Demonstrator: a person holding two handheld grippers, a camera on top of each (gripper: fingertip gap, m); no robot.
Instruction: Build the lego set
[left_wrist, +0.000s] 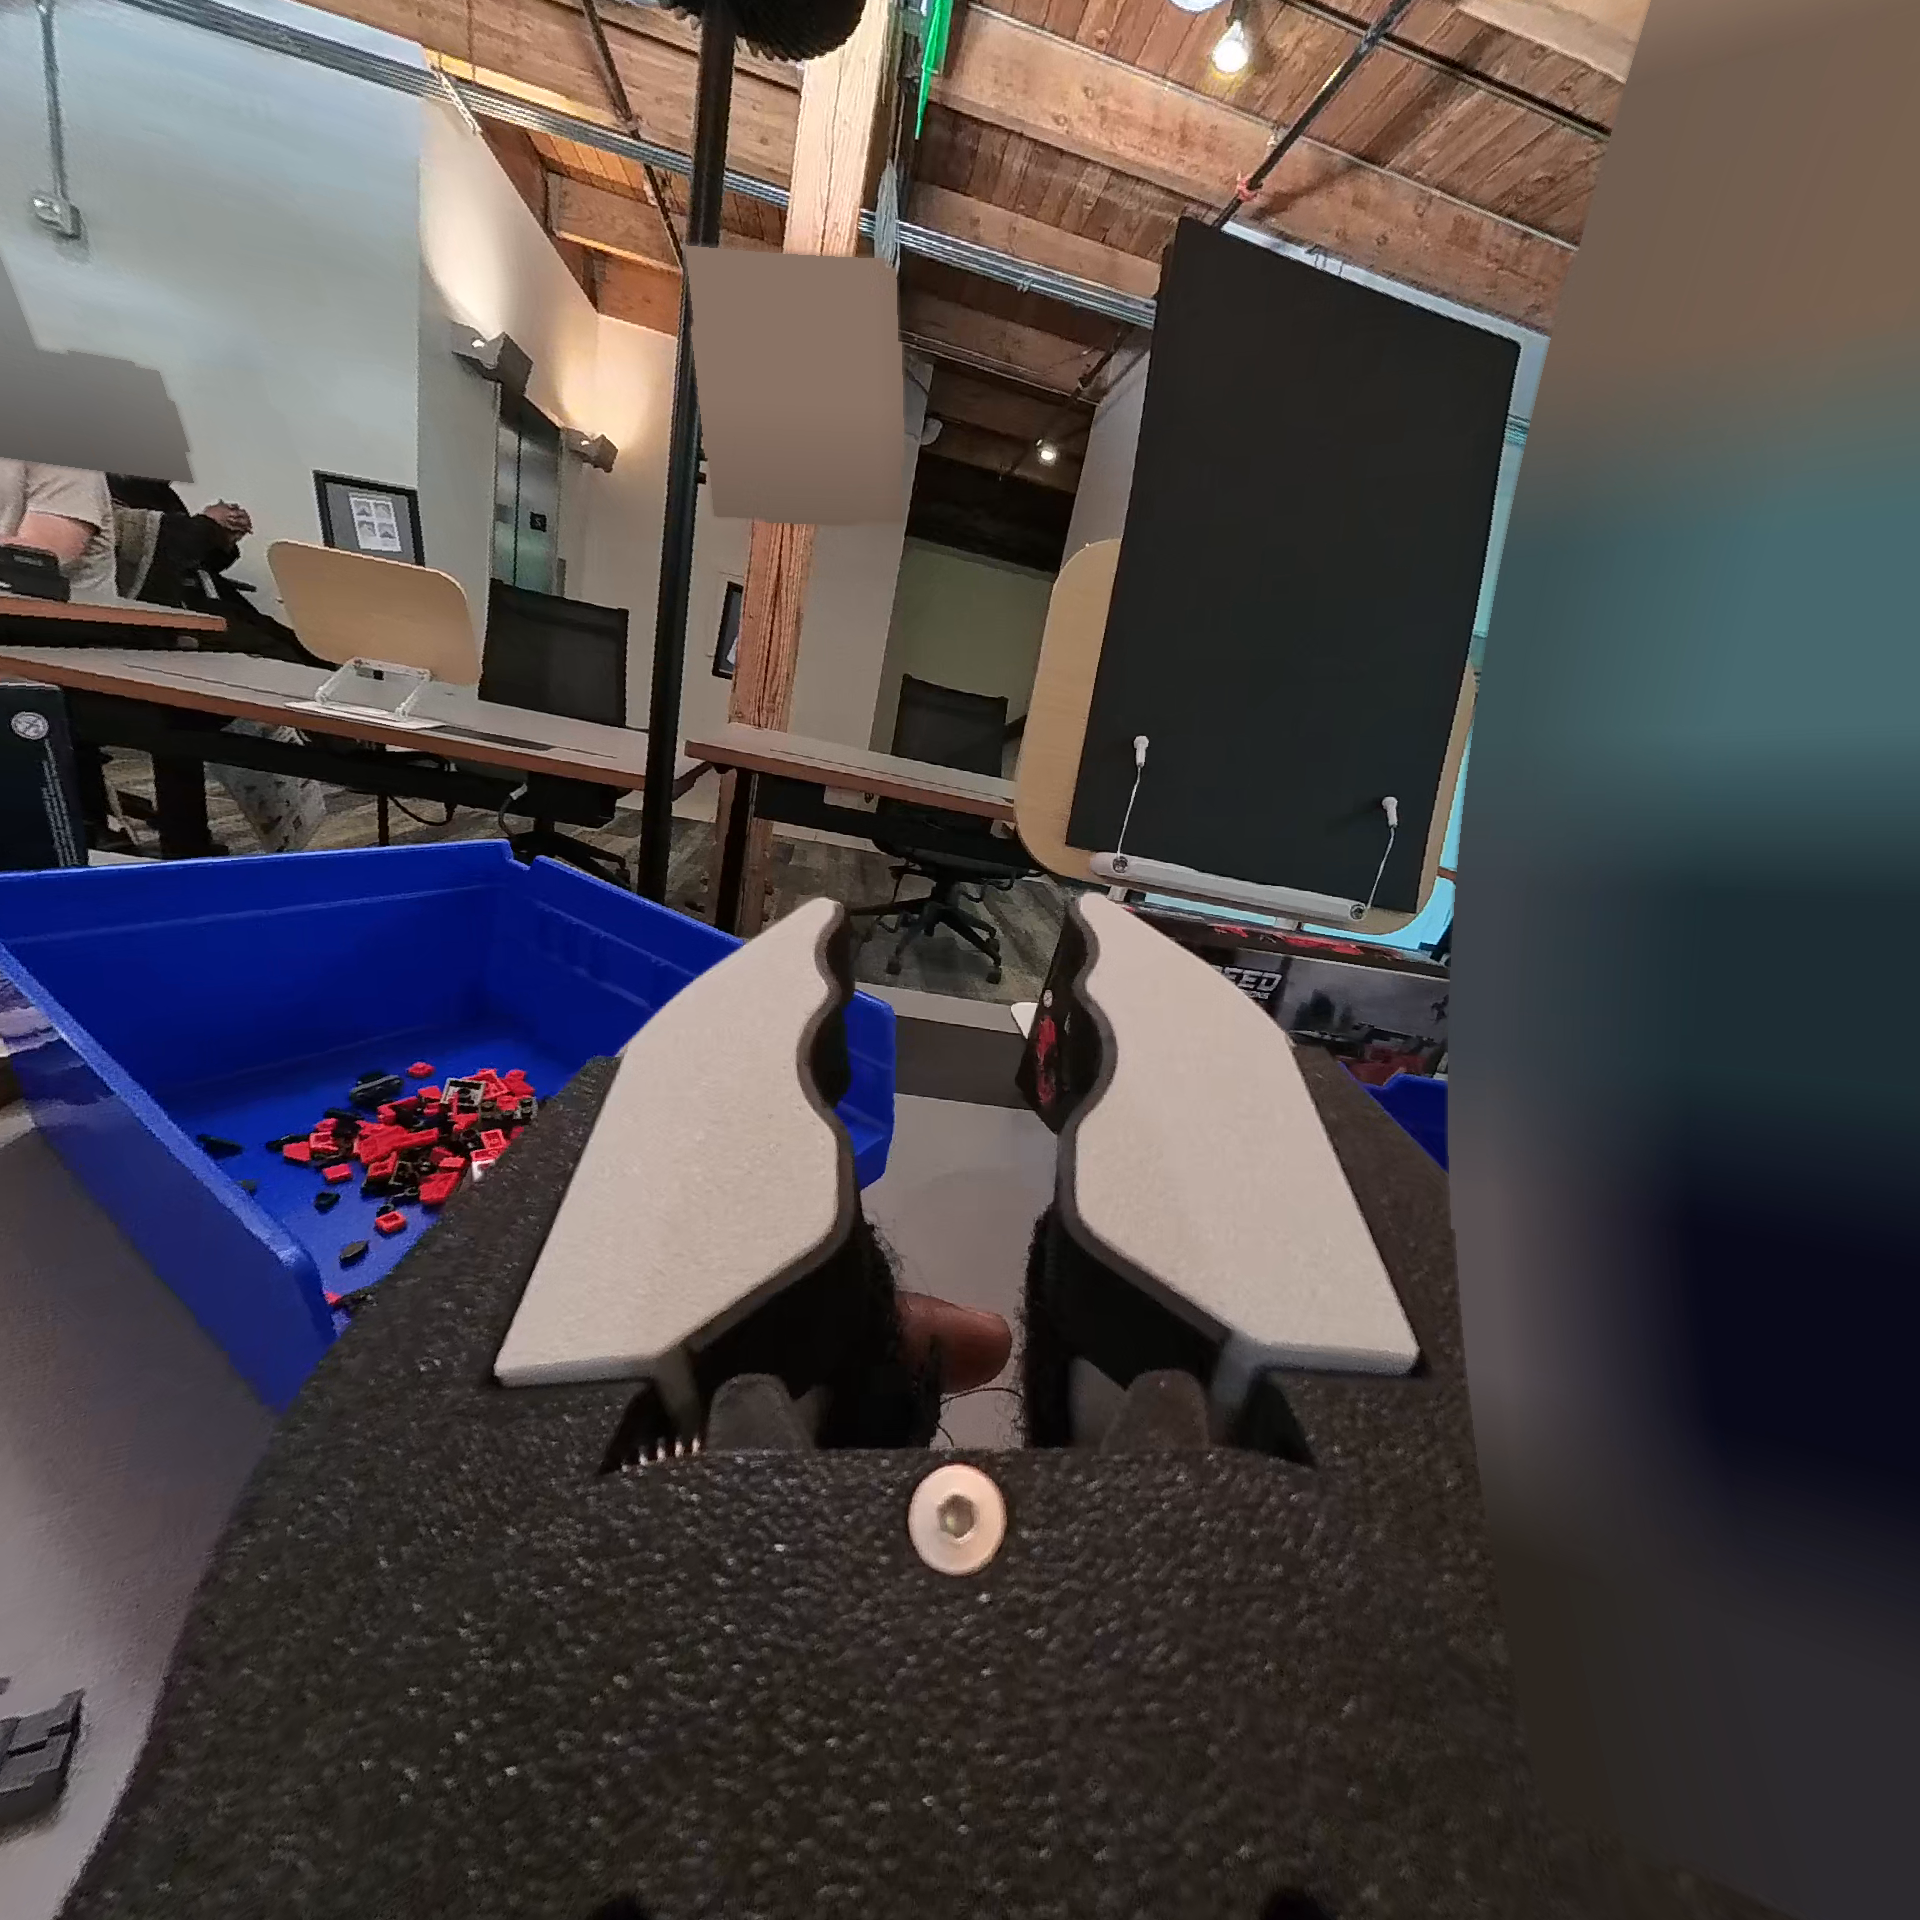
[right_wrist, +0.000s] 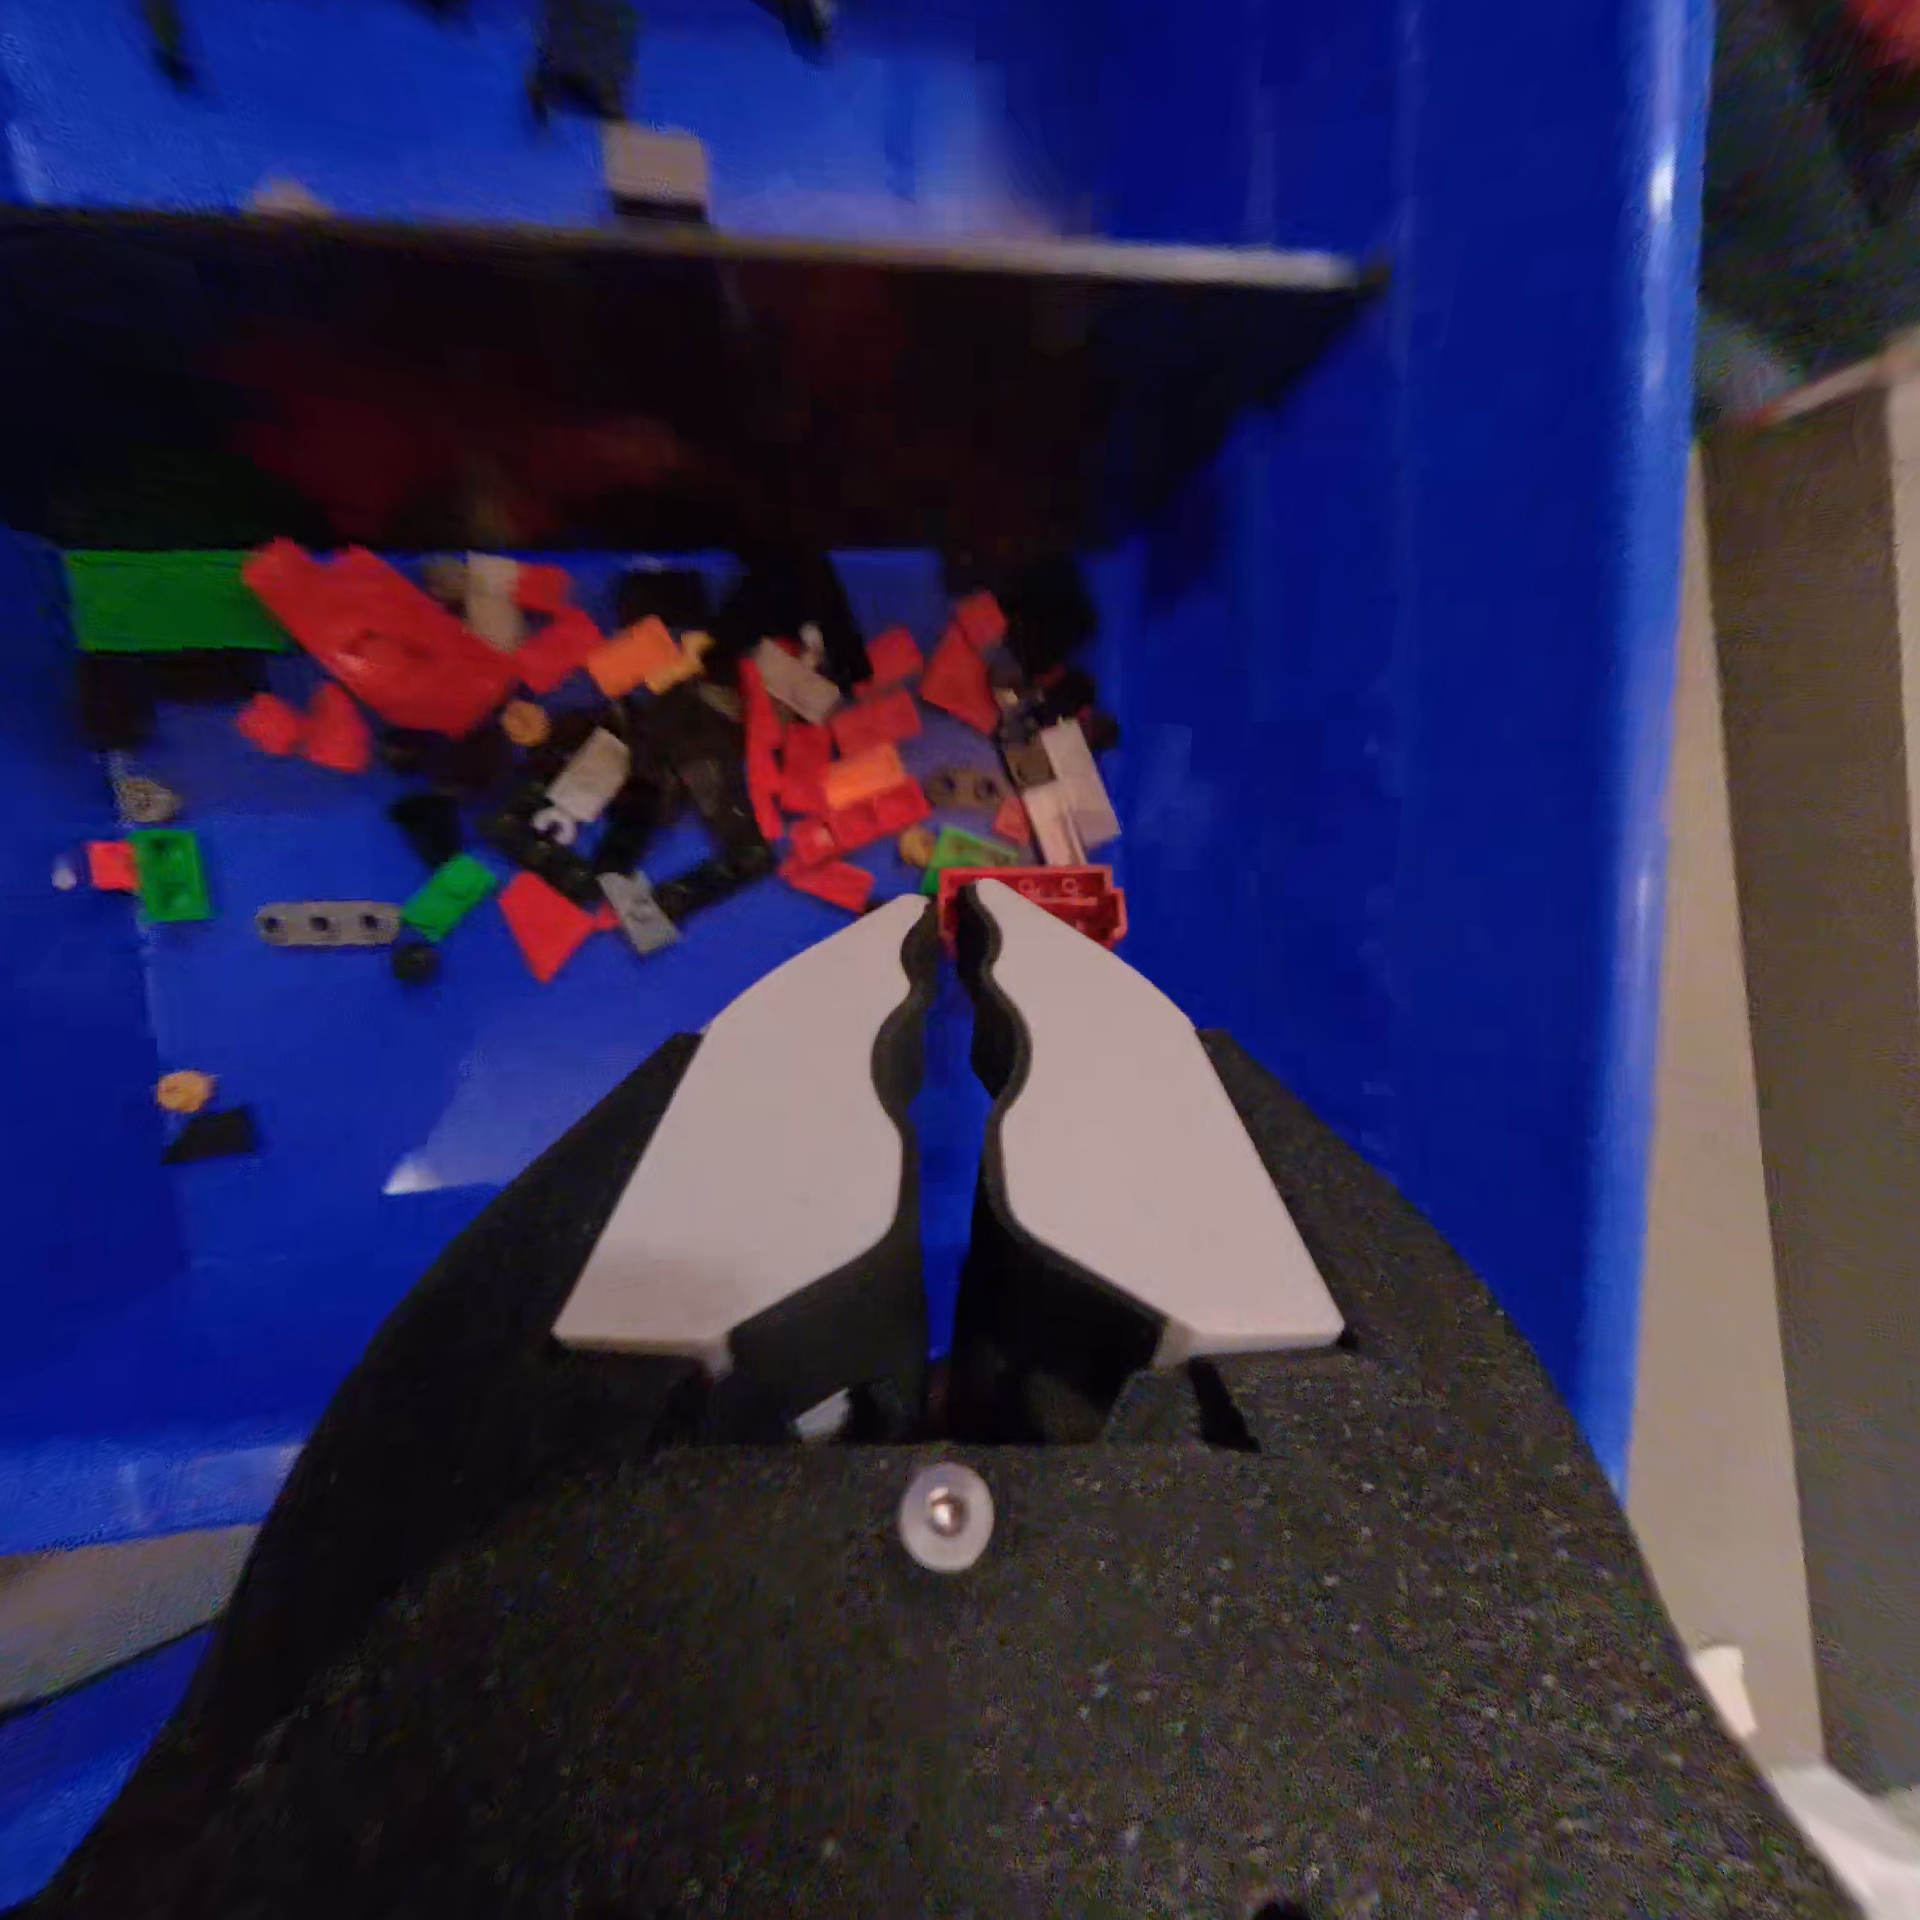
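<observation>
Red brick (right_wrist: 1049, 906) at bin floor, beside mixed pile (right_wrist: 665, 748).

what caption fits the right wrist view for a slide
Right tongs nearly shut on the edge of a red lego brick, beside mixed loose pieces in a blue plastic bin.

Loose bricks (right_wrist: 665, 748) heaped in bin (right_wrist: 1351, 727), before divider (right_wrist: 623, 312); tool (right_wrist: 948, 914) just before heap.

The left gripper (left_wrist: 956, 925) is raised and level, its grey fingers (left_wrist: 727, 1122) spread with a clear gap between the tips; the right gripper (right_wrist: 948, 906) tilts downward, fingers (right_wrist: 790, 1143) nearly closed, tips almost touching
</observation>
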